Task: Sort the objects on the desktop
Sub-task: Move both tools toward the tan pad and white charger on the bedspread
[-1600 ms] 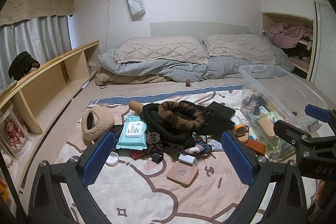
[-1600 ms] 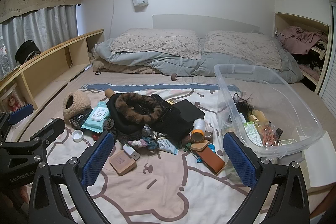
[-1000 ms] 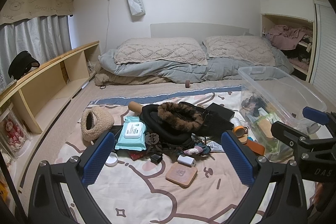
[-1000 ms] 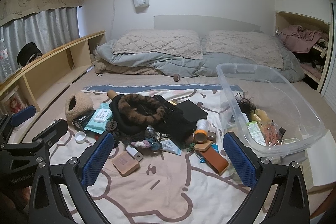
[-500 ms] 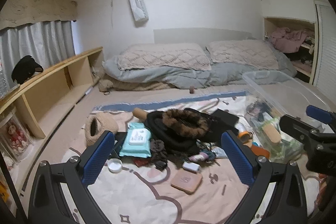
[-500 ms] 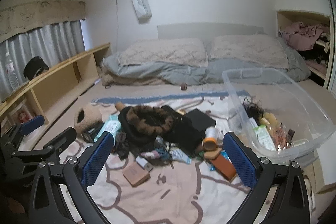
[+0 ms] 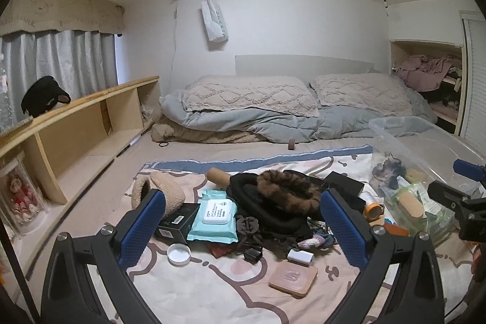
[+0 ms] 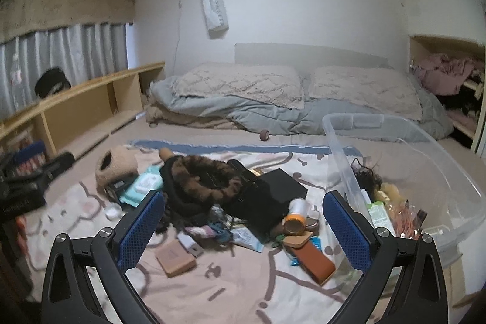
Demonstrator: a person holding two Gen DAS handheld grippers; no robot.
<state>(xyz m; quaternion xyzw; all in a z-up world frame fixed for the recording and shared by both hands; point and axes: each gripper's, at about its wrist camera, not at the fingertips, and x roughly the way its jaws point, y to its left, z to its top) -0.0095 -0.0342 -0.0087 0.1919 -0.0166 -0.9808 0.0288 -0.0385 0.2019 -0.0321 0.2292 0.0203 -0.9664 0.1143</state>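
Both grippers, left [image 7: 243, 228] and right [image 8: 243, 228], spread, empty above pile; approach compact [image 8: 175, 259] flat-on, then carry to bin [image 8: 343, 154].

Each claw, left claw [image 7: 243, 228] and right claw [image 8: 244, 225], has two black plastic arms with triangular cut-outs, silver screws at the joints, and blue dimpled pads [image 7: 142, 225] lining the fingers' inner faces.

"SWEET" on white bag [image 7: 214, 24] hanging on wall.
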